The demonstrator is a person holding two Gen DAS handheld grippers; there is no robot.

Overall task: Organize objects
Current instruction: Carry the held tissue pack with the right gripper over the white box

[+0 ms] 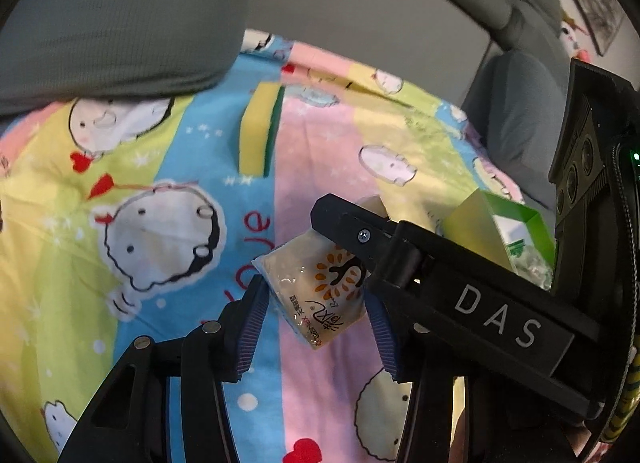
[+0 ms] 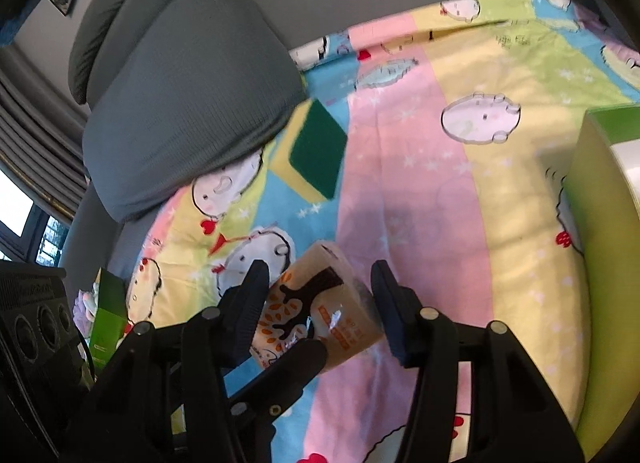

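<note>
Both grippers, left gripper (image 1: 316, 327) and right gripper (image 2: 320, 303), seem closed on one tissue pack (image 1: 316, 287) above the bedsheet (image 1: 168, 167); lift evenly together; the green box (image 1: 504, 227) is near.

Your two wrist cams look steeply down, close over the bedsheet (image 1: 312, 143). Both share the tissue pack (image 1: 316, 295) and sponge (image 2: 316, 147).
</note>
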